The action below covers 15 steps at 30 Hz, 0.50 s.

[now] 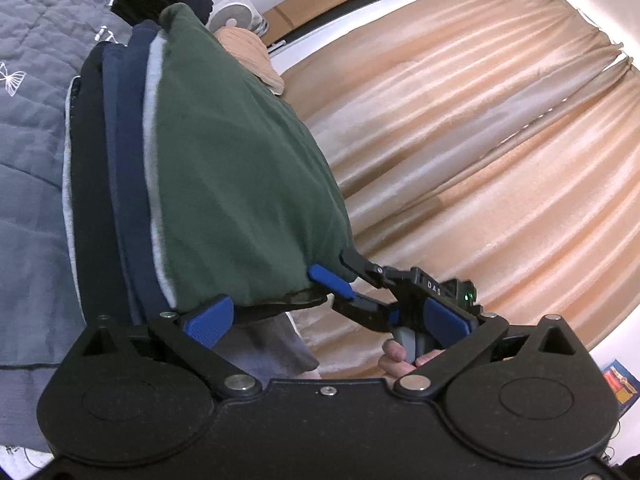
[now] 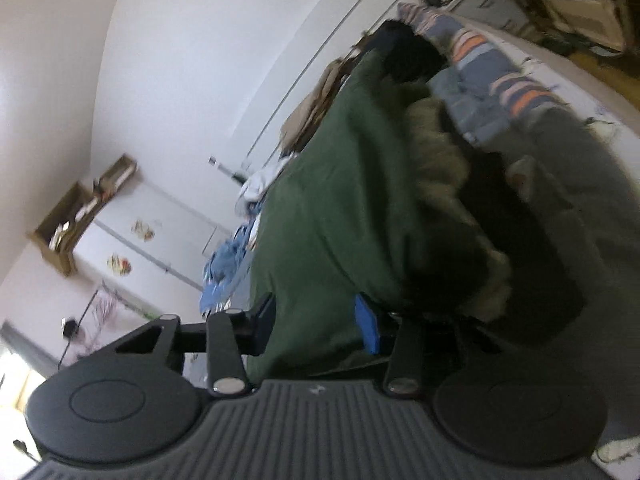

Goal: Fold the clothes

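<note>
In the left wrist view, the left tool (image 1: 326, 318) stood wide open under the lower edge of the green garment (image 1: 240, 160), gripping nothing. The green garment topped a stack of folded clothes (image 1: 120, 160) at centre left, on the grey bed quilt (image 1: 28, 120). Peach curtains (image 1: 480, 140) filled the right. The right tool (image 1: 340, 276) pinched the green garment's corner.

In the blurred right wrist view, the right tool (image 2: 320, 320) was clamped on the green garment (image 2: 332, 208); a striped cloth (image 2: 480, 68) lay upper right.

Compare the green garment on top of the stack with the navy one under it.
The green garment lies on top, its broad face showing; the navy garment shows only as an edge band lower in the stack. A claw reaches the green one; none touches the navy one. Both are folded in the same pile.
</note>
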Each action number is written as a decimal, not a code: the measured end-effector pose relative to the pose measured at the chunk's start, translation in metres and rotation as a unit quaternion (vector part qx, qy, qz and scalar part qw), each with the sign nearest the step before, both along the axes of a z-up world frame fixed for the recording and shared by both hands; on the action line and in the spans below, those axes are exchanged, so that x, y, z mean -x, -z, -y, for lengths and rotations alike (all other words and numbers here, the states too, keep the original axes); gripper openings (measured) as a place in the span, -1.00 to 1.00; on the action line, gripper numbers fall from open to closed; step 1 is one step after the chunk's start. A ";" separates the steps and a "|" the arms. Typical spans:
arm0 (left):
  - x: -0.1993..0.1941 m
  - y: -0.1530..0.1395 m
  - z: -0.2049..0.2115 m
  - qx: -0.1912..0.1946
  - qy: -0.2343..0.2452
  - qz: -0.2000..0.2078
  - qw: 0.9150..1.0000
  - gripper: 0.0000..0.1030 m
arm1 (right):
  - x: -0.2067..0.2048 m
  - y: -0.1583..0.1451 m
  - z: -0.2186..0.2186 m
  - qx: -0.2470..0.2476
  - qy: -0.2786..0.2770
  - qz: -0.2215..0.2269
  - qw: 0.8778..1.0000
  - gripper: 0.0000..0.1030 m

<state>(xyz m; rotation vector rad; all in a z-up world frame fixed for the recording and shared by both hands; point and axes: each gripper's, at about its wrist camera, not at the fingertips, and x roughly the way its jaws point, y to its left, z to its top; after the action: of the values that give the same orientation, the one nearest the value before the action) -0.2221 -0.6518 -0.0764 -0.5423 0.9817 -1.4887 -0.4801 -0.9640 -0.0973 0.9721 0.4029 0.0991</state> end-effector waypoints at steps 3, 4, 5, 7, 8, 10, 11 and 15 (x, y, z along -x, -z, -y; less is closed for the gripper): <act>0.001 -0.002 -0.004 0.000 0.001 0.005 1.000 0.99 | 0.010 -0.003 -0.001 0.010 0.012 -0.004 1.000 -0.18; 0.001 -0.003 -0.006 0.000 0.002 0.006 1.000 0.99 | 0.013 -0.005 -0.002 0.010 0.016 -0.004 1.000 -0.17; 0.000 -0.002 -0.009 0.001 0.002 0.008 1.000 0.99 | 0.016 -0.006 -0.003 0.010 0.019 -0.004 1.000 -0.17; -0.003 -0.001 -0.014 0.005 0.003 0.009 1.000 0.99 | 0.025 -0.014 -0.004 0.021 0.027 0.012 0.999 -0.10; -0.003 -0.001 -0.018 0.008 0.004 0.010 1.000 0.99 | 0.030 -0.019 -0.005 0.028 0.036 0.020 0.999 -0.10; -0.002 0.000 -0.021 0.010 0.004 0.012 1.000 0.99 | 0.039 -0.028 -0.005 0.044 0.055 0.037 0.997 -0.09; -0.001 0.000 -0.021 0.011 0.004 0.013 1.000 0.99 | 0.043 -0.028 -0.003 0.044 0.064 0.039 0.996 -0.08; 0.001 -0.001 -0.021 0.009 0.006 0.013 1.000 0.99 | 0.056 -0.028 0.004 0.046 0.101 0.048 0.993 0.06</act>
<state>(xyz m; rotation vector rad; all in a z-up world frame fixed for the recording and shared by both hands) -0.2231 -0.6306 -0.0751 -0.5296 0.9548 -1.5133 -0.5364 -0.9682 -0.0690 0.9084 0.2167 -0.0562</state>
